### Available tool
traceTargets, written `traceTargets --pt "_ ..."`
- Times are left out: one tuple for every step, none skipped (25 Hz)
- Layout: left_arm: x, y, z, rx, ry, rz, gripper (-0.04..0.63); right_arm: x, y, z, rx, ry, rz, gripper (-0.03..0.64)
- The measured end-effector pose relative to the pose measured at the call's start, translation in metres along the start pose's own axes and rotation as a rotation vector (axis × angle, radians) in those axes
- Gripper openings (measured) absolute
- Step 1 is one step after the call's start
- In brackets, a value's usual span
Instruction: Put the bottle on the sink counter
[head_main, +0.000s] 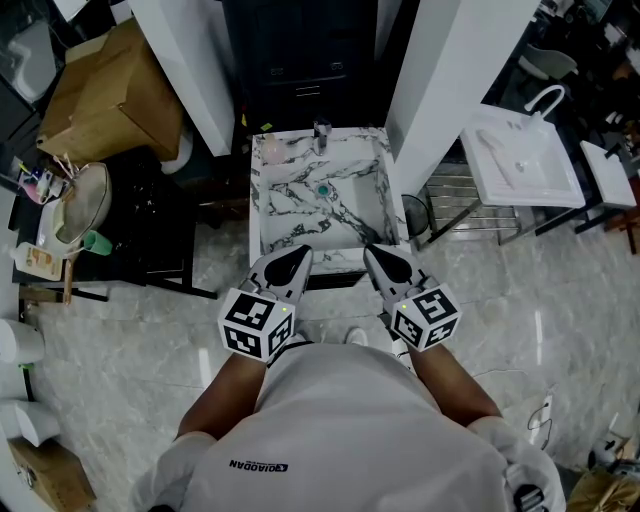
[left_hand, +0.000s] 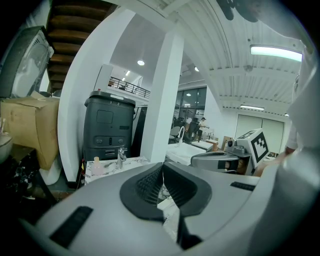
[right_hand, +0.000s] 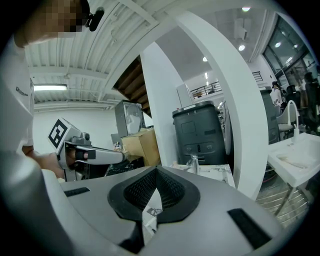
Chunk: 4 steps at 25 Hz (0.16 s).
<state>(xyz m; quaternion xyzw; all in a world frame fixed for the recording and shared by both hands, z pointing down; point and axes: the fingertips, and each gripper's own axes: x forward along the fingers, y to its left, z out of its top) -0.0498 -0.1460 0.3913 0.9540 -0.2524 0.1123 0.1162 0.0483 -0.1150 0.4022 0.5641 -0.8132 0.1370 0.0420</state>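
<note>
Marble with dark veins forms the sink counter (head_main: 262, 200), which lies straight ahead of 2 handheld grippers that a person holds side by side, both pointing at it and tilted a little downward. The left gripper (head_main: 298, 254) has its jaws pressed together with nothing between them. The right gripper (head_main: 374, 254) is closed and empty in the same way. Neither touches the counter; both tips hover over its near edge.

A small pale pink bottle (left_hand: 97, 167) stands upright on the counter, ahead of the left gripper and off to its left. It sits at the far left corner, just beside a chrome faucet (left_hand: 121, 157) that rises from the middle of the back edge. From the right gripper, the bottle is farther away, ahead and across to the left; that gripper's own view does not show it clearly.

Judging by this layout, the task looks finished: the bottle rests on the sink counter, free of both grippers, and neither tool carries anything. Nothing seems left to do except perhaps drawing the hands away. Whether the bottle stands firmly cannot be told, as it appears very small.
</note>
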Motion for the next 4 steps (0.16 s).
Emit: traceTargets --pt "-0.0002 0.0 0.0005 -0.001 -0.001 0.0 0.015 0.0 0.0001 0.0002 0.0 0.0 -0.001 0.04" --pt "-0.0005 0.0001 0.001 -0.001 -0.003 0.0 0.015 0.0001 0.0003 0.0005 0.0 -0.001 -0.001 0.04" --pt "-0.0007 0.0002 0.0014 -0.002 -0.004 0.0 0.015 0.0001 0.0006 0.0007 0.0 -0.001 -0.001 0.04" --pt "-0.001 0.0002 0.0018 -0.003 -0.004 0.0 0.015 0.0002 0.0009 0.0009 0.0 -0.001 -0.002 0.04"
